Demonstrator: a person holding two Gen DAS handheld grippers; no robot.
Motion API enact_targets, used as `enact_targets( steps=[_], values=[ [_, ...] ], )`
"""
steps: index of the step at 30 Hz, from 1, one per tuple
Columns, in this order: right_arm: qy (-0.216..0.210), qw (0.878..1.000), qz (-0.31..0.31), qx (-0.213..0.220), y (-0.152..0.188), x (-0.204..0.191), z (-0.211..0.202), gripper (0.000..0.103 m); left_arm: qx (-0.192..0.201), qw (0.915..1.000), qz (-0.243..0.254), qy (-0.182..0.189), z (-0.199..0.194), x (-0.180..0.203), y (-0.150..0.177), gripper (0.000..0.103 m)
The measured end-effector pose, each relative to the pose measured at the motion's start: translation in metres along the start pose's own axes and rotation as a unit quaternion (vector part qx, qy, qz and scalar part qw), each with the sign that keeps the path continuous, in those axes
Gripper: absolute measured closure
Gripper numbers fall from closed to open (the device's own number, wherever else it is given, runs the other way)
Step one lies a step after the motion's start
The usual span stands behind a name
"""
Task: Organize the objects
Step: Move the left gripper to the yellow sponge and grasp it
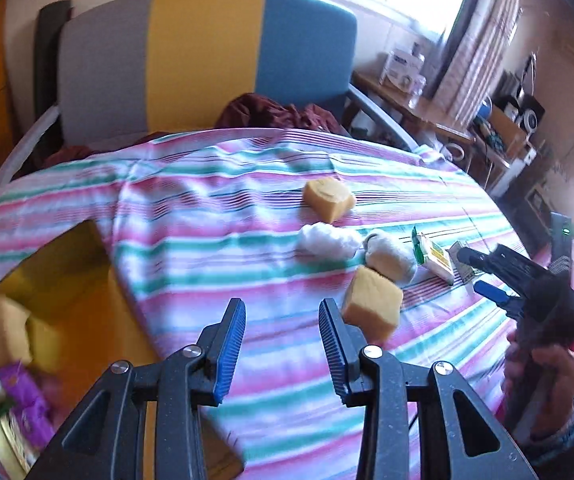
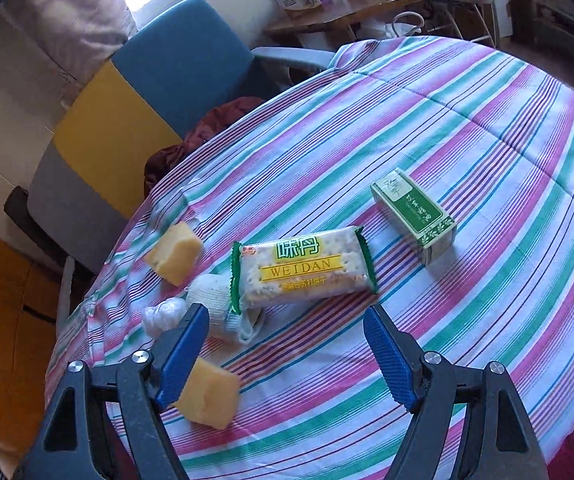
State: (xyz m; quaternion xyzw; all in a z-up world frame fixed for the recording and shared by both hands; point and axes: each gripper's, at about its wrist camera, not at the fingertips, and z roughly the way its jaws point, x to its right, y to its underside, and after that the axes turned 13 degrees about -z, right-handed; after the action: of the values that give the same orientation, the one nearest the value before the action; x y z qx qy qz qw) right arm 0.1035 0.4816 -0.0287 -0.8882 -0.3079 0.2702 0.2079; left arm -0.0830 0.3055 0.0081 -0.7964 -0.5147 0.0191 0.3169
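Blue-padded fingers of the left claw (image 1: 283,320) stand a little apart over the striped cloth (image 1: 207,232) with nothing between them, so it is released and empty. Just right of its right finger lies a yellow sponge block (image 1: 373,304); beyond that sit a whitish cloth bundle (image 1: 391,260), a white crumpled wad (image 1: 327,240) and a second yellow sponge block (image 1: 329,196), all near each other on the table. At the left edge an open cardboard box (image 1: 63,280) holds a yellow block and a purple packet, though blur there makes the rest of its contents hard to read. The right claw (image 2: 287,344) hangs wide apart and empty above the cloth, its jaws not touching anything. Just past its fingertips lies the cracker packet (image 2: 303,266), flat, printed WEIDAN, with its left end overlapping the cloth bundle. A small green carton (image 2: 415,216) lies on its side just right of the packet, apart from it. In the left wrist view the right claw shows at the far right, gripped by a hand (image 1: 543,384) with a denim cuff. A chair (image 1: 207,52) with grey, yellow and blue panels stands behind the table, dark red fabric (image 1: 275,112) heaped on its seat.
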Motion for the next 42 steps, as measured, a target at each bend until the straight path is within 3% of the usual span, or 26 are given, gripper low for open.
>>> enact_targets(
  steps=[4,6,8,13,17,28,29,30,32,34,38,42],
  values=[
    [-0.022,1.000,0.001,-0.006,0.003,-0.001,-0.001,0.022,-0.017,0.9992,0.035,-0.007,0.033,0.027,-0.024,0.059],
    [-0.031,1.000,-0.001,-0.007,0.003,-0.003,-0.002,0.022,-0.026,0.9979,0.058,-0.010,0.053,0.041,-0.035,0.051],
    [-0.042,0.999,-0.003,-0.010,0.004,-0.005,-0.002,0.021,-0.033,0.9954,0.089,-0.011,0.073,0.055,-0.046,0.039],
    [-0.065,0.998,-0.005,-0.018,0.006,-0.009,-0.002,0.020,-0.052,0.9853,0.161,-0.023,0.121,0.084,-0.067,0.032],
    [-0.084,0.996,-0.008,-0.025,0.008,-0.012,-0.001,0.020,-0.068,0.9737,0.215,-0.031,0.157,0.101,-0.083,0.028],
    [-0.122,0.992,-0.007,-0.042,0.011,-0.016,0.005,0.019,-0.104,0.9510,0.287,-0.051,0.227,0.116,-0.095,0.028],
    [-0.122,0.992,-0.005,-0.043,0.011,-0.015,0.006,0.019,-0.099,0.9505,0.290,-0.055,0.231,0.117,-0.095,0.033],
    [-0.123,0.991,-0.003,-0.044,0.011,-0.014,0.006,0.019,-0.104,0.9540,0.278,-0.039,0.232,0.116,-0.094,0.042],
    [-0.118,0.992,0.004,-0.046,0.012,-0.011,0.009,0.019,-0.097,0.9576,0.269,-0.038,0.227,0.116,-0.090,0.047],
    [-0.114,0.992,0.015,-0.048,0.013,-0.006,0.011,0.019,-0.076,0.9623,0.260,-0.027,0.212,0.115,-0.087,0.048],
    [-0.111,0.993,0.014,-0.047,0.012,-0.006,0.011,0.019,-0.040,0.9800,0.195,-0.010,0.163,0.099,-0.088,0.048],
    [-0.097,0.994,0.002,-0.048,0.011,-0.009,0.011,0.019,-0.015,0.9864,0.164,-0.004,0.109,0.091,-0.069,0.048]
  ],
)
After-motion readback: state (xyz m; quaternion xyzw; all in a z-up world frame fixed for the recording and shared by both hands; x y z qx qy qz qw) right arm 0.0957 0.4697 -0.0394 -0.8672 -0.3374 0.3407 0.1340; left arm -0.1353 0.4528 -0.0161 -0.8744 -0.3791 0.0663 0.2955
